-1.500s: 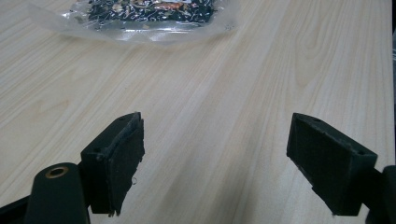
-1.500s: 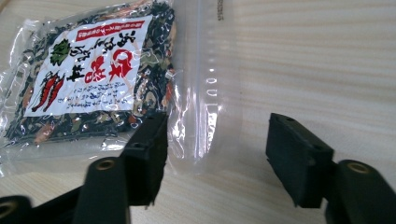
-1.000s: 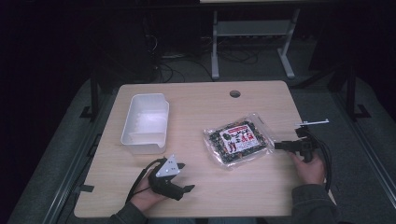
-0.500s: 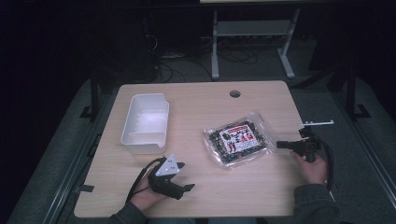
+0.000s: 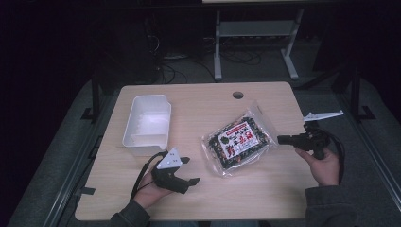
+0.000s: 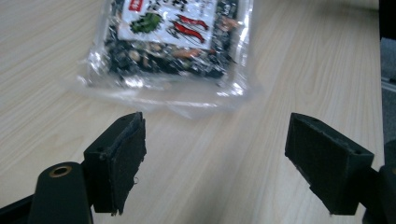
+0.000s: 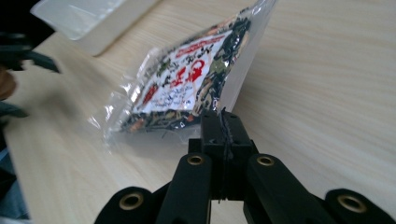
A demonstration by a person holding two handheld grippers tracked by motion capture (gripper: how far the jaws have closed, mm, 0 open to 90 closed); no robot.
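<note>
- The snack packet lies near the tabletop's right edge, one clear corner raised.
- The right tool is clamped on that plastic edge; lifting slowly should keep the thin film from slipping out.
- The left tool, jaws apart, waits at the near edge.
- A white tray sits toward the left edge, a likely destination.
</note>
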